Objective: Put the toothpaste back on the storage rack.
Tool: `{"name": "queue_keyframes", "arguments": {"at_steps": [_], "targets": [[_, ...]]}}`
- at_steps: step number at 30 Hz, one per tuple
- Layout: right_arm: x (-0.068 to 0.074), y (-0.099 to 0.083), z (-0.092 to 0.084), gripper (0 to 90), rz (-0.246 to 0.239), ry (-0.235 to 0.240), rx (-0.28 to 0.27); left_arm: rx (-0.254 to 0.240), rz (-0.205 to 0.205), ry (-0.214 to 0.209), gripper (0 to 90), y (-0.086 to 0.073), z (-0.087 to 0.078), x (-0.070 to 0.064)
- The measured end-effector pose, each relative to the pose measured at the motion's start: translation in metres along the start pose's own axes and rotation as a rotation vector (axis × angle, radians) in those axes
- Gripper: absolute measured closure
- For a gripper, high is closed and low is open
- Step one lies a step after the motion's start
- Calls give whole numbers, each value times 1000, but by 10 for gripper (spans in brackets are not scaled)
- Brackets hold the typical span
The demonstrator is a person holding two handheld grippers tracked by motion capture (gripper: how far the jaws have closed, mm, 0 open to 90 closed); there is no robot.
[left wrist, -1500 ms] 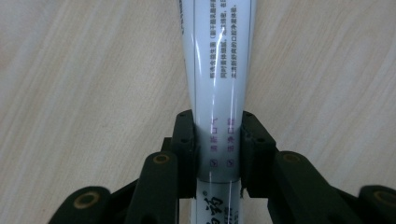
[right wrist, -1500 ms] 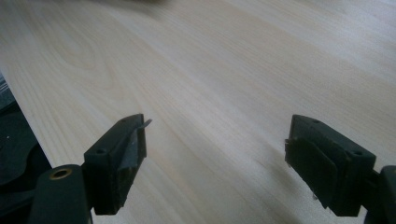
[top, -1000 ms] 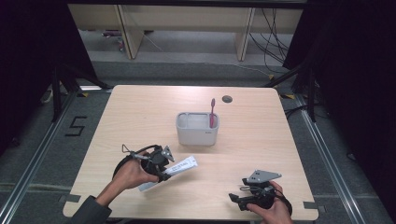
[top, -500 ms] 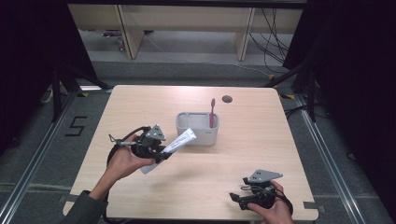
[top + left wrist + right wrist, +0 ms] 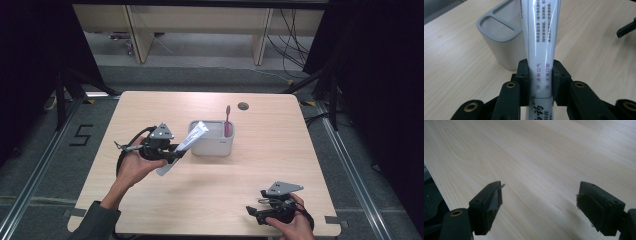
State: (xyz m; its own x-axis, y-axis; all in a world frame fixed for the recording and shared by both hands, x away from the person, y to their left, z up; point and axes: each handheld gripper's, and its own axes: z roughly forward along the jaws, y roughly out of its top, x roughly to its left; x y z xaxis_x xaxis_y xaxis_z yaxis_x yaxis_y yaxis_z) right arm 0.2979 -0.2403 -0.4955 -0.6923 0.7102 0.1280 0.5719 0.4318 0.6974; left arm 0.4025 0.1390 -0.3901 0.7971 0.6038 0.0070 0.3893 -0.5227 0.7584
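Left tool [image 5: 540, 82] clamping toothpaste tube [image 5: 539, 37].

Around your work area you have:
- Table [image 5: 280, 165]: pale wood-grain top with rounded corners.
- Cable hole [image 5: 243, 106]: dark and round, set in the tabletop near your far edge.
- Floor marking "5" [image 5: 81, 135]: black, on the grey floor to the left of the table.
- Floor rails [image 5: 35, 170]: metal, running along both sides of the table.
- Wooden furniture [image 5: 200, 20]: light-coloured panels and legs beyond the table.
- Cables [image 5: 290, 45]: dark, trailing down at your far right.
- Black curtains [image 5: 370, 75]: on both sides.
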Motion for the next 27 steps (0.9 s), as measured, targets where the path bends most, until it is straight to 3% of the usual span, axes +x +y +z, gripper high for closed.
{"name": "queue_keyframes", "arguments": {"at_steps": [4,6,9,13,17,19,24,27], "targets": [[1,-1,0,211,24,3,1,-18,-12,-2,715,4,0,4],[-1,0,0,211,2,-1,0,-38,-21,16,715,7,-1,6],[-1,0,1,211,7,8,-4,-59,-22,28,714,13,-4,10],[0,0,0,210,28,7,9,-110,-47,46,714,22,-4,13],[-1,0,-1,210,9,4,3,-145,-46,67,714,33,-3,16],[-1,0,0,210,20,5,5,-193,-59,77,714,38,-3,17],[-1,0,-1,209,19,6,4,-260,-92,77,713,49,0,18],[-2,0,-1,208,22,7,2,-272,-96,92,712,55,2,17]]}}
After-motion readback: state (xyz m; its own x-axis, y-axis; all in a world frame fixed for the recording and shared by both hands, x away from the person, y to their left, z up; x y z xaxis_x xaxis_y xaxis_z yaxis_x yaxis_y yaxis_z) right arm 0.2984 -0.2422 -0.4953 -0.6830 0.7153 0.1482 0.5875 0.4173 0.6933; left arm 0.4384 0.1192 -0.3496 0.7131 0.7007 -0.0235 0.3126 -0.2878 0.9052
